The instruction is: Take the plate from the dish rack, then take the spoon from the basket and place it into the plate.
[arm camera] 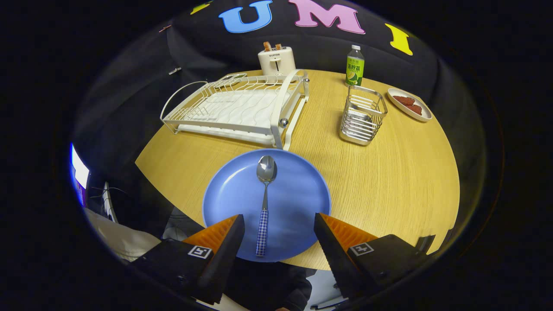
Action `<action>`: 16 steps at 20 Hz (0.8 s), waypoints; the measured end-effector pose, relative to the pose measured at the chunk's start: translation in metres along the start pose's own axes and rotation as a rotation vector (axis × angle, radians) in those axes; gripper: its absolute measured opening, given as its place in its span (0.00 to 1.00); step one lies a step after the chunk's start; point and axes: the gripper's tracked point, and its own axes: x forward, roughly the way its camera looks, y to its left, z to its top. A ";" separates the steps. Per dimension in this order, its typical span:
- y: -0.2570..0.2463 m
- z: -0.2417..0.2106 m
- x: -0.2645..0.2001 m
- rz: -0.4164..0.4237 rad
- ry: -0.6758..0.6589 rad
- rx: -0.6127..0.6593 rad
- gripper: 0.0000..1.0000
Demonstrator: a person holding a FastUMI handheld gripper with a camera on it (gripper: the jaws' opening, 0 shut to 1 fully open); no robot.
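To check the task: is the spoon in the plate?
Yes, in: the spoon lies flat on the blue plate; gripper open.

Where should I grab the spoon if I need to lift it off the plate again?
Take the checked handle of the spoon, coming straight down with the tongs open, one finger on each long side. It lies flat on the plate, handle toward the tongs and bowl pointing to the rack. The handle is narrow and straight; the bowl is wider and curved, likely to slip.

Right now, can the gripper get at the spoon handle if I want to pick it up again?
Probably yes. The gripper is open, and the spoon lies on the plate with its checked handle between the fingers; nothing covers it. It lies flat, though, so gripping may be fiddly.
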 end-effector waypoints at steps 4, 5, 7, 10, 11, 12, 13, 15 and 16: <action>-0.011 0.055 -0.023 -0.051 -0.120 -0.041 0.99; -0.013 0.072 -0.031 -0.062 -0.156 -0.049 0.99; -0.017 0.108 -0.049 -0.087 -0.235 -0.062 0.99; -0.023 0.159 -0.078 -0.131 -0.347 -0.087 0.99; -0.025 0.173 -0.088 -0.149 -0.383 -0.095 0.99; -0.026 0.186 -0.097 -0.162 -0.415 -0.100 0.99; -0.026 0.197 -0.107 -0.172 -0.447 -0.102 0.99; -0.027 0.219 -0.127 -0.189 -0.510 -0.103 0.98; -0.027 0.230 -0.136 -0.197 -0.542 -0.104 0.97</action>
